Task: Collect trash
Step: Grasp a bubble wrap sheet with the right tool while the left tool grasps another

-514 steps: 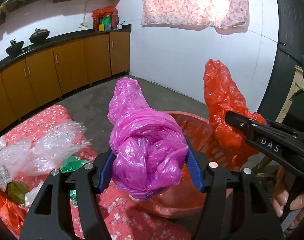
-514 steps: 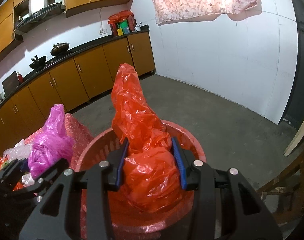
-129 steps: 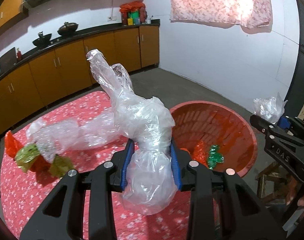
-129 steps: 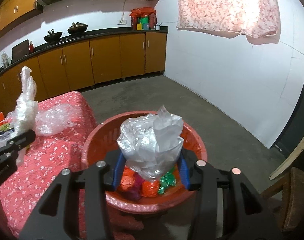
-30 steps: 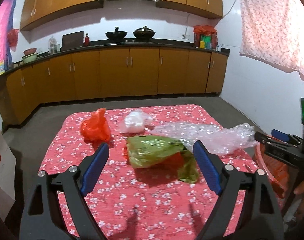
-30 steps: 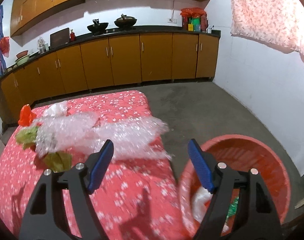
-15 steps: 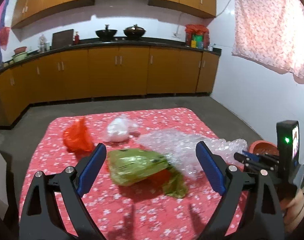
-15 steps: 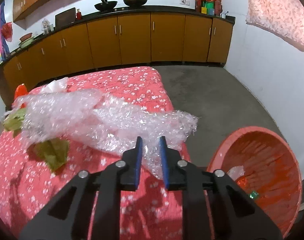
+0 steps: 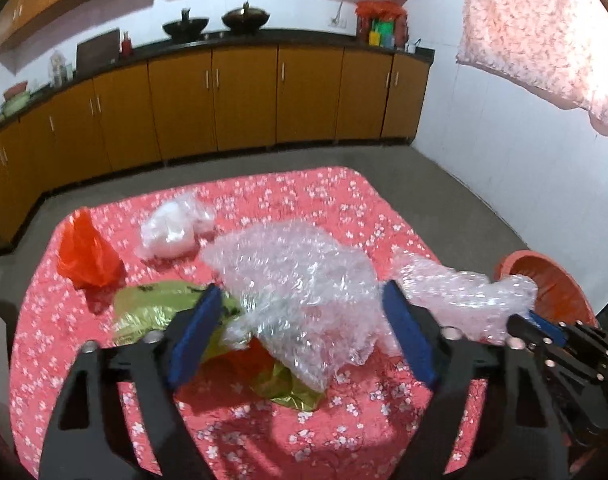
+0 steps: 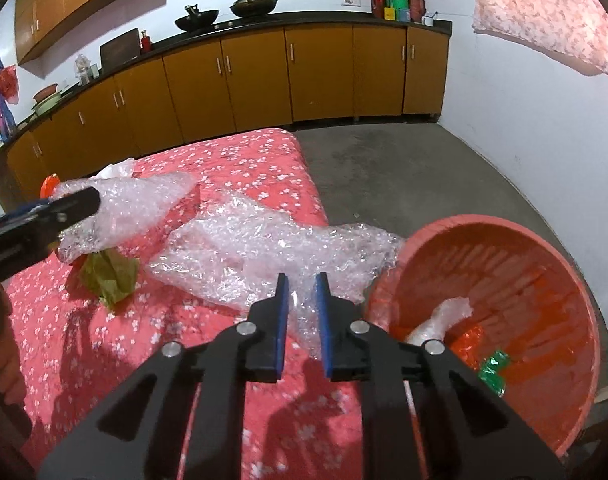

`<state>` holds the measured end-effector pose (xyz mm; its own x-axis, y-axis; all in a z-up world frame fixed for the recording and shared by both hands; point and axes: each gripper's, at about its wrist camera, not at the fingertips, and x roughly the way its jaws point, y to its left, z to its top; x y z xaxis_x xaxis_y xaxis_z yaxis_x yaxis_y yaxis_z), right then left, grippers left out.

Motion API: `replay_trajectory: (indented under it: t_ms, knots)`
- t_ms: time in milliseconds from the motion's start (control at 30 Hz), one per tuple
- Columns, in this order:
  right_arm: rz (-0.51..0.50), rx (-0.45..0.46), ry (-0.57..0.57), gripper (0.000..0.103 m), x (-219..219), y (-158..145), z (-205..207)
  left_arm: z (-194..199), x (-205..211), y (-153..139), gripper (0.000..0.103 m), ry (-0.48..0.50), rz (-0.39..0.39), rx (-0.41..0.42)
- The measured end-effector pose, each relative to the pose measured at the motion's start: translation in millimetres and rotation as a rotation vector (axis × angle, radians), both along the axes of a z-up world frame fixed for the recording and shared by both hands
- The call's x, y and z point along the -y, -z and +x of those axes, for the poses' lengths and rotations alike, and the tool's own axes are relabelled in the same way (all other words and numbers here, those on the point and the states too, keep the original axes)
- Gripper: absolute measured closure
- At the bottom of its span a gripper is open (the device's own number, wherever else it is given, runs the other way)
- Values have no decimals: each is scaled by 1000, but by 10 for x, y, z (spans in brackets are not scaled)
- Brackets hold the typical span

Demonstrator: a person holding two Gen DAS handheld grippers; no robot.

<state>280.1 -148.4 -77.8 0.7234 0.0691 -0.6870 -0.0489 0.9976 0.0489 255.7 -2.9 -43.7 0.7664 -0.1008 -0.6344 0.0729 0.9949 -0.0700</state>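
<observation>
Center frame, crinkly clear bubble wrap (image 10: 263,256) sprawls over floral red surface (image 10: 239,160); right claw (image 10: 301,280) pinches its edge, left claw (image 9: 299,316) wide, closing around it, beside ribbed round orange basket (image 10: 500,264).

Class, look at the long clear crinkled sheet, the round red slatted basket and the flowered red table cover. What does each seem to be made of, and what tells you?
Long clear crinkled sheet: probably bubble-wrap plastic; see-through, glinting, small bumps.
Round red slatted basket: likely moulded plastic; smooth, even-coloured rim, ribbed slits in the wall.
Flowered red table cover: cloth or plastic sheet, unclear; matt, printed blossoms, draped edges.
</observation>
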Motion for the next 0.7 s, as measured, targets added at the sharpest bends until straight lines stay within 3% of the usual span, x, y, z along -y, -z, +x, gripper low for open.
replay_trajectory:
  t_ms: [100,167,267,700]
  knots:
    - [16,-3,10,88,74,-15,-51,9,13,19,54,7,1,-9]
    - [21,-2,11,88,93,-23,-76,0,22,16,74,20,-2,-6]
    - [22,2,7,88,87,-37,-121,-28,44,-10,92,30,3,9]
    - [34,41,-2,88,117,-201,-320,-354,-196,-428,97,28,-49,128]
